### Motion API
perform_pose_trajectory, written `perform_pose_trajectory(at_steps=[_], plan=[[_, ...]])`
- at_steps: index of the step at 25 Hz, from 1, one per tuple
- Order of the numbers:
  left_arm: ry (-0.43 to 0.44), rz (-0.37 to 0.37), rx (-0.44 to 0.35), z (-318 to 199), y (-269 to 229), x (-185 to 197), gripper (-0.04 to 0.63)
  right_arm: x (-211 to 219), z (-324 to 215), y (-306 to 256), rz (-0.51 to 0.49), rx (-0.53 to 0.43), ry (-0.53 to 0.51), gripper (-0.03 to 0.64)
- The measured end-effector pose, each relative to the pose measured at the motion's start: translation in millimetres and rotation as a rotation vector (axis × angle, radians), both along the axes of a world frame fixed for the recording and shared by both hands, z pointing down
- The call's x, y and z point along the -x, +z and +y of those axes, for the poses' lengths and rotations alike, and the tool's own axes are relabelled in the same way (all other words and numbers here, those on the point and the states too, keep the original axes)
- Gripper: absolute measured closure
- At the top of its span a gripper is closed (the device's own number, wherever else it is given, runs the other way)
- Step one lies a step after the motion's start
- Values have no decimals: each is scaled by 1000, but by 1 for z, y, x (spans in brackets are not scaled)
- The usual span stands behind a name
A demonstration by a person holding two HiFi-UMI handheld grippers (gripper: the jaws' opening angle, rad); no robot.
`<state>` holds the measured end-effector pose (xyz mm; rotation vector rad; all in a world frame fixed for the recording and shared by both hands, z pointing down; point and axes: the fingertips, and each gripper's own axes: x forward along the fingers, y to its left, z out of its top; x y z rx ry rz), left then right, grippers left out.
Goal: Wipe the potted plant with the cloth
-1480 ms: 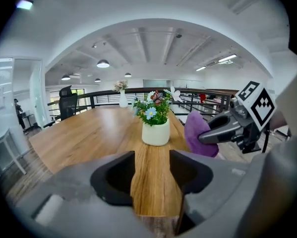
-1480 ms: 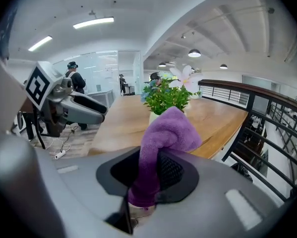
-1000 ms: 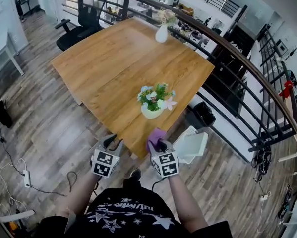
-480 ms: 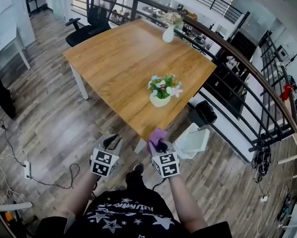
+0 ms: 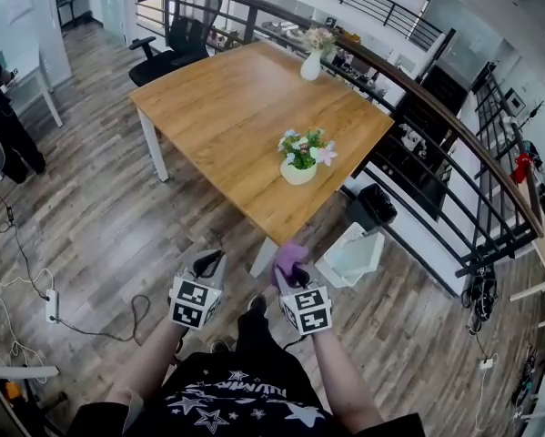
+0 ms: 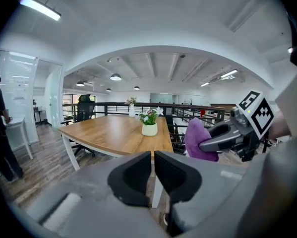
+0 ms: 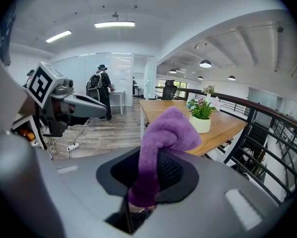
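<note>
Off the desk's near corner, both forearms reach forward side by side.
The left tool, at 7 o'clock from the potted plant, has just closed its jaws on nothing. The right tool, at 6 o'clock, pinches the purple cloth. The plant stands on the desk, well apart from both.

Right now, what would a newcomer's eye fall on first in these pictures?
The purple cloth stands out first, clamped in the right gripper and held short of the wooden table. Next comes the potted plant with its flowers, standing near the table's edge at the right of the head view.
</note>
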<state>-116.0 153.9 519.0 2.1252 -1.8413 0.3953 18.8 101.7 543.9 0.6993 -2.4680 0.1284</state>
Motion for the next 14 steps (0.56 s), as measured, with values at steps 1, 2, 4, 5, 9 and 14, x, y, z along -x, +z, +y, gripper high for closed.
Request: perform_pose_trajectory(at_steps=[1, 2, 4, 5, 9, 14], plan=[[2, 4, 1, 6, 1, -2, 572, -3, 5, 0, 4, -1, 1, 534], [4, 7, 2, 12, 2, -5, 578, -6, 11, 0, 7, -1, 2, 534], [1, 9, 2, 22, 3, -9, 590, -11, 19, -2, 10, -3, 0, 534], [-5, 8, 2, 26, 2, -10, 592, -13, 21, -3, 9, -5, -5, 534], [-46, 9, 1, 35, 1, -14, 592, -17, 26, -4, 15, -11, -47, 534], [-77, 12, -1, 40, -2, -22, 592, -21, 29, -5, 15, -6, -75, 534]])
